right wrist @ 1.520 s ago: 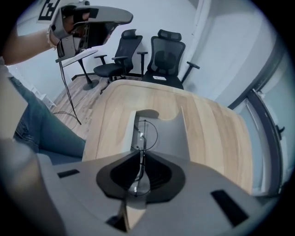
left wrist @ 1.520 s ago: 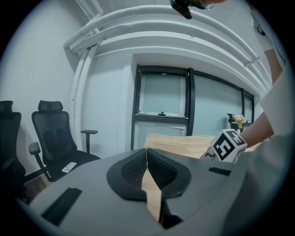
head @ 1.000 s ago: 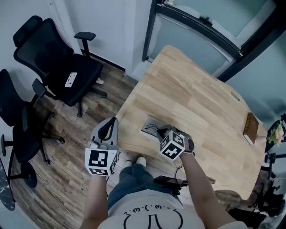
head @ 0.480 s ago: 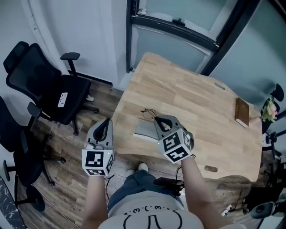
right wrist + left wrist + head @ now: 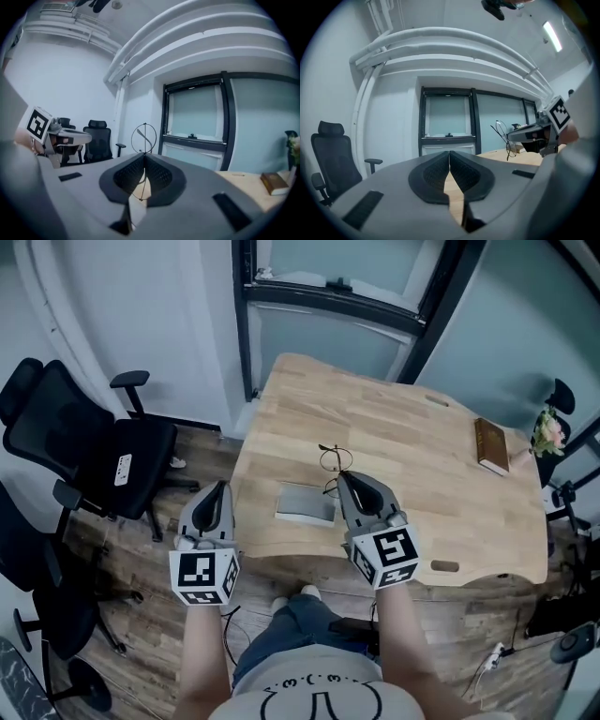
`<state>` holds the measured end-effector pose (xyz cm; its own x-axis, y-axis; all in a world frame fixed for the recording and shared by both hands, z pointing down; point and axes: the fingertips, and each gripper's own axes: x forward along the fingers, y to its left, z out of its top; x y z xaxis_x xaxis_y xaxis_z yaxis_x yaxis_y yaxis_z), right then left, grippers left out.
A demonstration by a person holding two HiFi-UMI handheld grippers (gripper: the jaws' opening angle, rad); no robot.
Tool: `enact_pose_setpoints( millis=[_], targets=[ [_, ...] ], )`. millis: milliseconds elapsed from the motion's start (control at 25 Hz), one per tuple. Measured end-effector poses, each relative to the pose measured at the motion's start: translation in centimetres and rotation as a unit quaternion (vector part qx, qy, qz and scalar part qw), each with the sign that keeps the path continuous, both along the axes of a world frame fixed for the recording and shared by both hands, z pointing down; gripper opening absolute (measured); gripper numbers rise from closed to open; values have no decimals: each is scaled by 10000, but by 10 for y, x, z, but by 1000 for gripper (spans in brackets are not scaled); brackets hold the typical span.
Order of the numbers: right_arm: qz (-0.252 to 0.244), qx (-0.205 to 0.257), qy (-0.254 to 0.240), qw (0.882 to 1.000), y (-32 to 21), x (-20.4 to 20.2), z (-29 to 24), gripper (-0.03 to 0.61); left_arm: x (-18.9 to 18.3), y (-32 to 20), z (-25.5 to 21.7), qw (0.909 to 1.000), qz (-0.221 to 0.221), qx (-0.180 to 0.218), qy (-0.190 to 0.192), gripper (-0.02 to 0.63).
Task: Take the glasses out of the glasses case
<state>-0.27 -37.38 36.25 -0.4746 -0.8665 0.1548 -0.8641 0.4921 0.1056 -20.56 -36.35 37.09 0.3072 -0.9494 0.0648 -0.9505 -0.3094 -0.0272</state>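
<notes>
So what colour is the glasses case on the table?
Grey; the glasses case shows best in the head view.

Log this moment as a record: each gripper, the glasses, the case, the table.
right gripper: jaws shut on the glasses, above the wooden table
left gripper: jaws together, empty, beside the table's left edge
glasses: out of the glasses case, wire frame pinched
glasses case: lying on the table, untouched
book: on the table's far right

We wear a white printed T-shirt [image 5: 319, 701] and blue jeans [image 5: 286, 626]. Our grey left gripper [image 5: 222, 487] and right gripper [image 5: 343, 475] bear black-and-white marker cubes [image 5: 203, 577].
</notes>
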Motion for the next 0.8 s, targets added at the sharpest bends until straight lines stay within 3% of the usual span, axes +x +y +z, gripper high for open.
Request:
enact_pose_setpoints(
  millis=[120,800],
  targets=[
    [104,143,-230,9996,7,10,-11,18,5,3,-9,9999,-21,142,15,17],
    [-178,775,-300,9964,36,85,-58,18,72,42,-53,9967,-535,593,-157,17]
  ],
)
